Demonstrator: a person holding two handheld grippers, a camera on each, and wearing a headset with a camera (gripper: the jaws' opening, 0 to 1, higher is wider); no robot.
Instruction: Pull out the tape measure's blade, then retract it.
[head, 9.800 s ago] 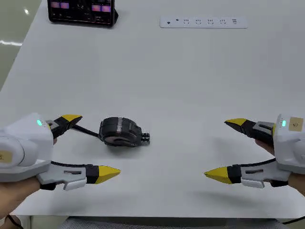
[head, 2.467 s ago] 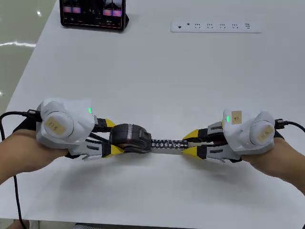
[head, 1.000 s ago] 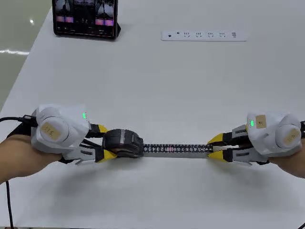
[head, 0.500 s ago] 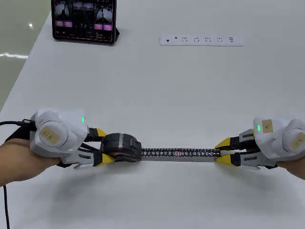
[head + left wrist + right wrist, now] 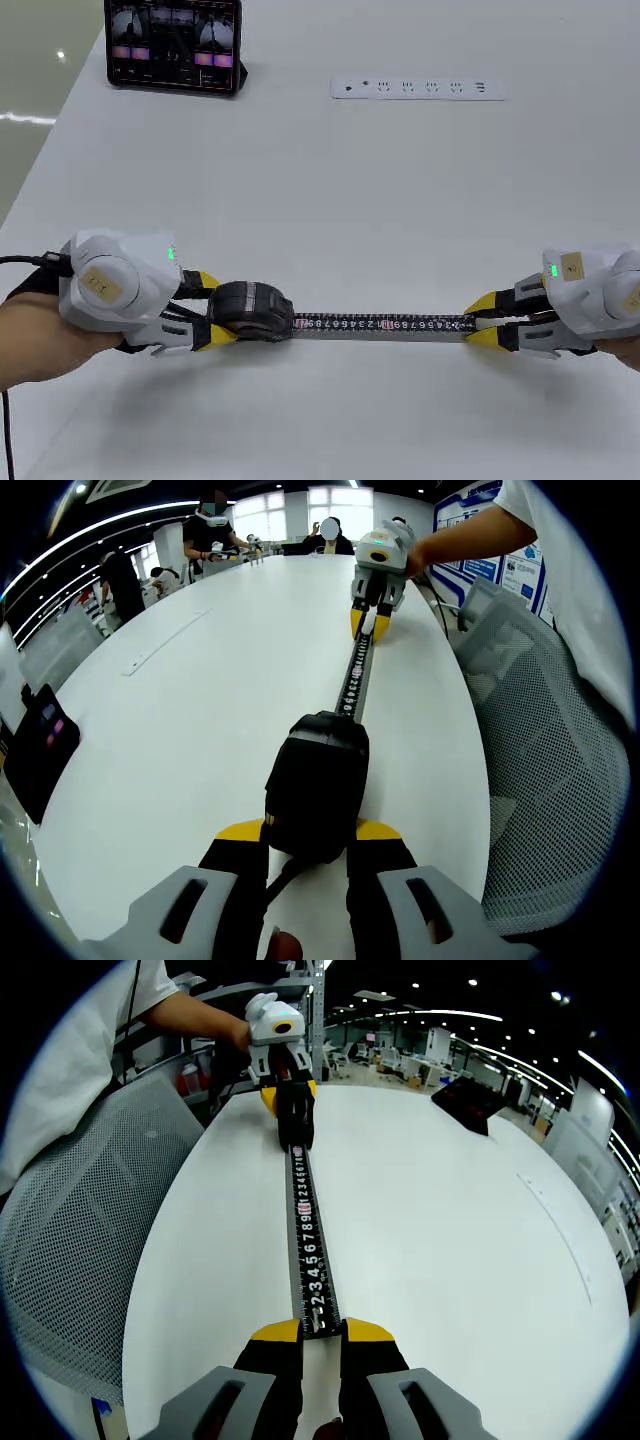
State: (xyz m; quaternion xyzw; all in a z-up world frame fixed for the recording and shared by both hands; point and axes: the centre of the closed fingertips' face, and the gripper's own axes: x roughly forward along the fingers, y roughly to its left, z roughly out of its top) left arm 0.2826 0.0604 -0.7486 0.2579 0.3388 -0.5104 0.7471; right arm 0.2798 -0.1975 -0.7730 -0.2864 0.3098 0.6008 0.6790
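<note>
The case [image 5: 250, 310] sits on the table [image 5: 330, 190], clamped between the jaws of the left gripper [image 5: 213, 308] — its yellow tips press the case's two sides. The blade [image 5: 380, 324] runs straight out of the case, low along the table, to the right gripper [image 5: 482, 320], whose jaws are closed on the blade's far end. The end hook is hidden between those jaws. In the head view the right gripper's body is cut off at the edge. A tablet [image 5: 172, 45] and a power strip [image 5: 417, 89] lie well behind.
</note>
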